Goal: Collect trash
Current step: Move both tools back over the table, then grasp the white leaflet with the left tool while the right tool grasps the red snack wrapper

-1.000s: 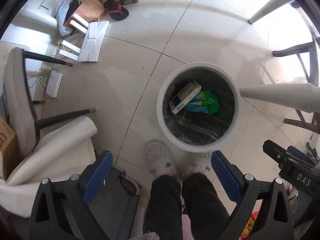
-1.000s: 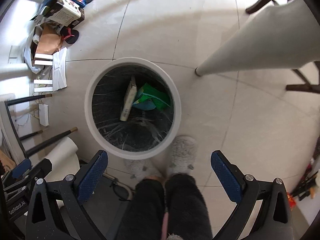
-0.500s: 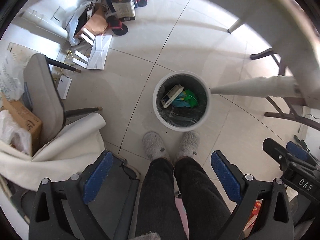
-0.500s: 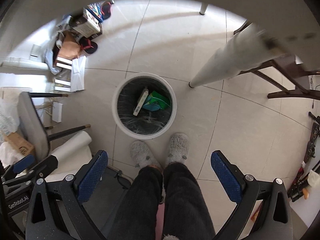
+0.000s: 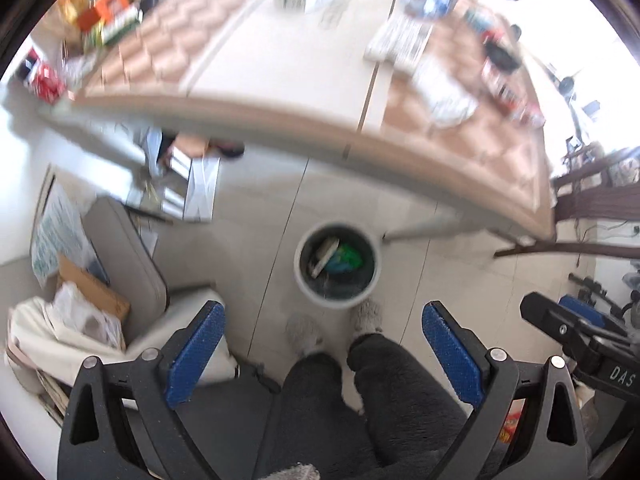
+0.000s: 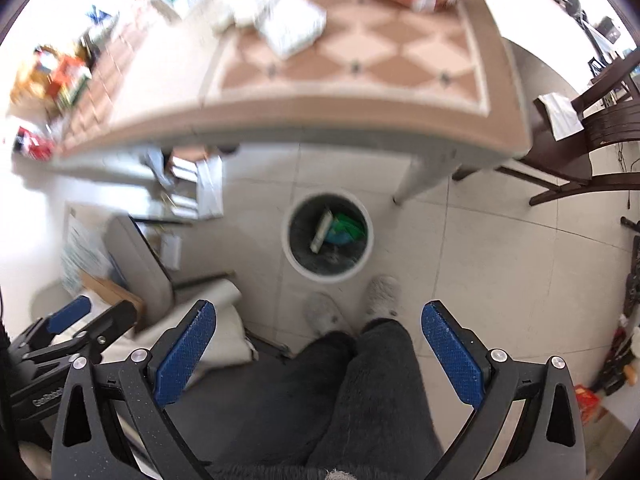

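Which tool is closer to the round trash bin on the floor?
Neither is clearly closer. The left tool and right tool both hang open high above the trash bin, which sits centered ahead of each. The right tool is beside the left.

Bright daylight, motion-blurred tabletop (image 5: 280,60), fisheye-warped edges

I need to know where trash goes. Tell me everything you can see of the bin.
The bin is round, white-rimmed and open-topped, with a dark liner. It stands upright on the tiled floor beside a table leg, just ahead of the person's slippers. Inside lie a flat box and green and blue wrappers.
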`<state>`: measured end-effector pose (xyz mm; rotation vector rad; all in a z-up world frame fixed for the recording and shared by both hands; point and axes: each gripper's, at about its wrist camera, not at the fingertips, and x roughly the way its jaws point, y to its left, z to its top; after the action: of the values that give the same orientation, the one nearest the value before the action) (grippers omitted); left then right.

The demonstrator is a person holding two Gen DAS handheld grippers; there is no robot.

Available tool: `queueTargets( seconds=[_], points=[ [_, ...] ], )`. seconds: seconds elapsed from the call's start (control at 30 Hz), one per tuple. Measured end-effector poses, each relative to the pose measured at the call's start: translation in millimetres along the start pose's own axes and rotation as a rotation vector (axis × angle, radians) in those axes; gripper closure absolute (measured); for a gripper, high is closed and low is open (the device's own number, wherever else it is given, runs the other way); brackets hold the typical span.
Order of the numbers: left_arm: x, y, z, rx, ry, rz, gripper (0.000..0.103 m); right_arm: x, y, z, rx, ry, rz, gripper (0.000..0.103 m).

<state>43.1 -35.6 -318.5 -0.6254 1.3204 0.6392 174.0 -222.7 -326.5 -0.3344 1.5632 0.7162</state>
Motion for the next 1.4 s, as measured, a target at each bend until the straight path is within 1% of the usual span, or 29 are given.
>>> queueTargets(
  seconds=[0.07,0.1,0.17,0.23,0.37,0.47,0.57,0.63,0.7,0.77,0.83,0.9,0.93,1.0,1.07,1.1,1.13,1.17,1.23,1.27,1.3,1.33,1.4],
  points=[
    [-13.0,-7.3,20.9,0.016,-0.046,0.009,0.002,-23.8,-0.8,15.3,0.011,-0.03,0.021,0.0],
    [-16.8,-11.9,32.4,0.025,-0.065,0.017,0.0,-34.6,-1.5,24.8,0.008,-0.047,0.026,0.0],
    [-20.2,-21.9,57.3,0.054,-0.091,0.041,0.0,-50.7,-5.4,48.8,-0.011,-0.062,0.026,0.0],
    [-17.9,-35.9,85.5,0.083,-0.1,0.081,0.0,-62.4,-11.8,78.4,-0.052,-0.073,-0.009,0.0],
    [2.5,-61.7,136.5,0.119,-0.095,0.173,0.0,-59.7,-24.6,150.9,-0.171,-0.035,-0.108,0.0],
    [25.4,-79.2,167.2,0.1,-0.059,0.246,0.0,-33.6,-35.5,214.5,-0.274,0.029,-0.182,0.0],
    [54.9,-92.7,185.5,0.065,0.002,0.279,0.0,10.5,-39.3,259.1,-0.409,0.133,-0.237,0.0],
    [72.8,-97.2,193.4,0.037,0.043,0.292,0.0,43.1,-38.1,279.7,-0.52,0.182,-0.302,0.0],
    [87.7,-98.0,201.8,0.014,0.077,0.306,0.0,71.1,-33.1,293.5,-0.628,0.225,-0.351,0.0],
    [98.2,-96.9,211.8,-0.002,0.096,0.311,0.0,93.4,-31.7,305.1,-0.706,0.268,-0.369,0.0],
    [107.0,-96.0,223.9,-0.007,0.108,0.308,0.0,108.8,-31.3,314.1,-0.75,0.299,-0.354,0.0],
    [115.7,-97.2,235.9,0.01,0.123,0.294,0.0,118.4,-34.5,324.6,-0.724,0.315,-0.318,0.0],
    [121.9,-98.8,241.6,0.03,0.138,0.284,0.0,119.0,-36.9,330.4,-0.692,0.313,-0.282,0.0],
    [136.8,-103.8,253.1,0.081,0.176,0.266,0.0,113.9,-39.9,342.3,-0.624,0.275,-0.265,0.001],
    [151.4,-107.1,264.6,0.127,0.206,0.269,0.0,105.8,-47.7,356.9,-0.492,0.244,-0.242,0.008],
    [157.4,-107.8,270.1,0.143,0.217,0.273,0.0,100.1,-52.5,364.6,-0.417,0.226,-0.22,0.015],
    [163.3,-108.5,275.6,0.156,0.229,0.275,0.0,94.7,-56.4,371.8,-0.35,0.215,-0.178,0.024],
    [169.2,-109.0,281.0,0.167,0.246,0.268,0.0,90.7,-60.3,378.0,-0.29,0.215,-0.131,0.026],
    [178.2,-108.8,290.4,0.175,0.272,0.257,0.001,86.0,-73.0,390.8,-0.14,0.243,-0.007,0.026],
    [180.1,-108.3,294.4,0.172,0.277,0.237,0.001,87.0,-74.9,395.2,-0.123,0.263,0.007,0.024],
    [180.3,-107.4,298.1,0.162,0.276,0.222,0.003,88.1,-74.1,398.7,-0.137,0.279,0.0,0.017],
    [180.1,-104.6,302.1,0.144,0.273,0.203,0.005,87.2,-72.8,401.4,-0.161,0.275,-0.015,0.015],
    [178.1,-96.0,308.3,0.078,0.268,0.15,0.02,86.4,-70.4,403.9,-0.214,0.269,-0.055,0.015]
  ],
)
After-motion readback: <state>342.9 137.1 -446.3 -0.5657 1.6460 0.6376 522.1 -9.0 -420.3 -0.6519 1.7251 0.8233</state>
